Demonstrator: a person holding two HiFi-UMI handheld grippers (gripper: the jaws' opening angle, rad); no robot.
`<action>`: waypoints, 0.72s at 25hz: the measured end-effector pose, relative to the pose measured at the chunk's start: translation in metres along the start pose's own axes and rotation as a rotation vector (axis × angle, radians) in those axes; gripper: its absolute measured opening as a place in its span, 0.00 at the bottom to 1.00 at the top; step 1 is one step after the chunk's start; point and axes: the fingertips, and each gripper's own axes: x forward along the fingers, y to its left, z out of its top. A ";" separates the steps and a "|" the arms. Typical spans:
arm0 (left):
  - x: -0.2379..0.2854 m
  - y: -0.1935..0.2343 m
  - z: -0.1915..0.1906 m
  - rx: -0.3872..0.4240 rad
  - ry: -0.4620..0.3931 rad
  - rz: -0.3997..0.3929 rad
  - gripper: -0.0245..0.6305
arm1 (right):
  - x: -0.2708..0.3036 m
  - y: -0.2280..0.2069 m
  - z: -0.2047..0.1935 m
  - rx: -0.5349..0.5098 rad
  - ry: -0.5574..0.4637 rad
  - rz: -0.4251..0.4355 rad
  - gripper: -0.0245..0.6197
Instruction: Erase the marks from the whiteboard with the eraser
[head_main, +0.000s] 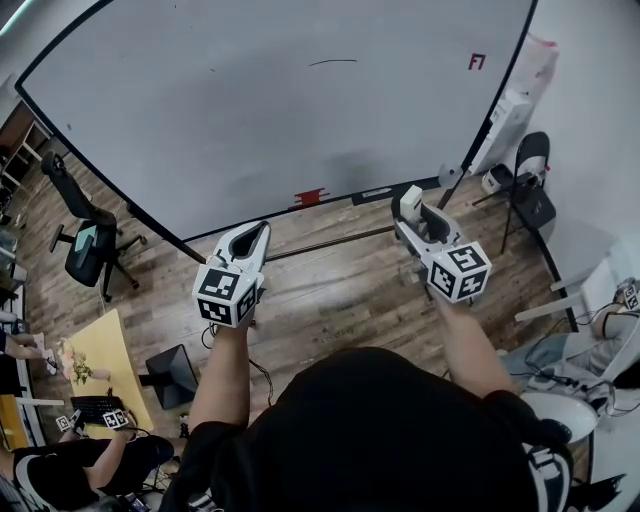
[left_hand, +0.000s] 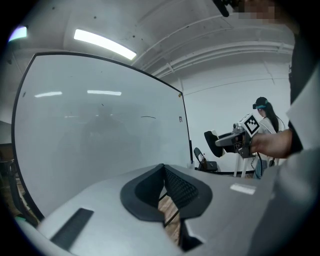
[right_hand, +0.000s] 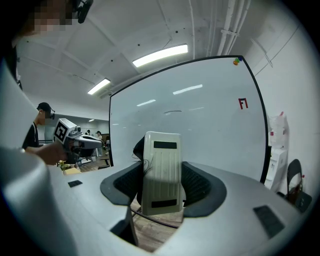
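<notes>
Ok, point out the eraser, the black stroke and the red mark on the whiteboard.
eraser (right_hand: 161, 170), right gripper view, middle of its white back.
black stroke (head_main: 332, 62), head view, middle of the line.
red mark (head_main: 477, 62), head view, centre of the symbol.

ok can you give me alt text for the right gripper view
The right hand-held gripper clamps a white eraser upright between its jaws, in front of a large whiteboard. The board carries a short dark stroke near its middle and a small red mark at upper right; the left hand-held gripper shows at the left edge.
</notes>
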 end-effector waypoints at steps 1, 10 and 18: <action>0.003 -0.001 0.001 0.000 0.001 0.000 0.06 | 0.001 -0.003 0.000 0.001 0.002 0.001 0.40; 0.021 -0.004 0.006 -0.005 0.004 0.024 0.06 | 0.011 -0.024 0.000 0.000 0.006 0.028 0.40; 0.027 -0.005 0.015 -0.016 -0.016 0.060 0.06 | 0.019 -0.039 0.011 -0.020 0.001 0.059 0.40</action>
